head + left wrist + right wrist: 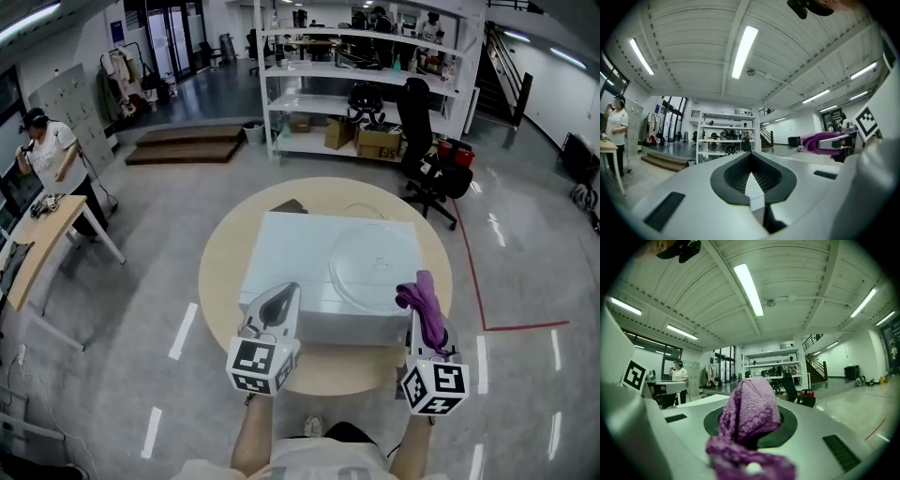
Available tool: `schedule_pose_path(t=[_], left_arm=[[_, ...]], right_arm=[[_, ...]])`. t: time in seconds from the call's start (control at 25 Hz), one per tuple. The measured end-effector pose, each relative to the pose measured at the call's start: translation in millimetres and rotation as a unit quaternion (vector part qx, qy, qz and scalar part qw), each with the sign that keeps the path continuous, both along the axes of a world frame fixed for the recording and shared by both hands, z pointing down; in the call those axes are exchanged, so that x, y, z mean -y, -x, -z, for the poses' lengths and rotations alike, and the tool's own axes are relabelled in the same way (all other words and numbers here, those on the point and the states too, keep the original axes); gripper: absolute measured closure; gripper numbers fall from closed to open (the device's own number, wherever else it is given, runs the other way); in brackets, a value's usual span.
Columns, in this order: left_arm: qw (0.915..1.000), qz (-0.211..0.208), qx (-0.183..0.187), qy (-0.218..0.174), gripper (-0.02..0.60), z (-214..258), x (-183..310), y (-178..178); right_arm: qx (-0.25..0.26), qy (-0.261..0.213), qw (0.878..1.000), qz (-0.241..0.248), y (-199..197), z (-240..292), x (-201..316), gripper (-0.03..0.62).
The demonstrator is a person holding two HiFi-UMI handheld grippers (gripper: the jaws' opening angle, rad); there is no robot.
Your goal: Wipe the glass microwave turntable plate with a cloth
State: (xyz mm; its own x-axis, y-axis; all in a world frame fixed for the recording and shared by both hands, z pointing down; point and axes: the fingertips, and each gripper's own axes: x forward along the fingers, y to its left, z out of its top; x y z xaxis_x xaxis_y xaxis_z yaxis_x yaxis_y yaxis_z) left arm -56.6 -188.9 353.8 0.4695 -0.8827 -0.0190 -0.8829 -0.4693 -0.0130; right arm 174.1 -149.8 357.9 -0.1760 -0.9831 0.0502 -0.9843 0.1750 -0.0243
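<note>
The clear glass turntable plate point(373, 264) lies flat on top of the white microwave point(281, 272), toward its right side. My right gripper point(424, 298) is held upright near the microwave's front right corner, shut on a purple knitted cloth point(423, 302) that sticks out above the jaws; in the right gripper view the cloth point(749, 420) fills the jaw gap. My left gripper point(278, 302) stands upright at the microwave's front left, jaws closed together with nothing between them point(751, 176). Both grippers point up, away from the plate.
The microwave sits on a round wooden table point(225, 258). A dark flat item point(288, 206) lies at the table's far edge. Behind stand white shelves point(361, 75) and a black office chair point(424, 150). A person point(47, 155) stands by a desk point(37, 248) at the left.
</note>
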Motion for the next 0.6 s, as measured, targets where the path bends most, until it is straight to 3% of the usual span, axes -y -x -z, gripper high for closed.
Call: schedule_pose_path(t=[0.24,0.48,0.6], left_arm=[[0.9995,-0.017,-0.003,0.027,0.578,-8,34,-20],[0.9947,-0.033,0.08,0.056,0.578,-13,64,-51],[0.9848,-0.073,0.12,0.102,0.578,-28,80,-73]], right_arm=[[0.003,0.002,1.0,0.001,-13,5,38,0.546],[0.001,0.002,0.999,0.04,-18,14,75,0.546],[0.0,0.007,0.999,0.051,-20,8,90,0.545]])
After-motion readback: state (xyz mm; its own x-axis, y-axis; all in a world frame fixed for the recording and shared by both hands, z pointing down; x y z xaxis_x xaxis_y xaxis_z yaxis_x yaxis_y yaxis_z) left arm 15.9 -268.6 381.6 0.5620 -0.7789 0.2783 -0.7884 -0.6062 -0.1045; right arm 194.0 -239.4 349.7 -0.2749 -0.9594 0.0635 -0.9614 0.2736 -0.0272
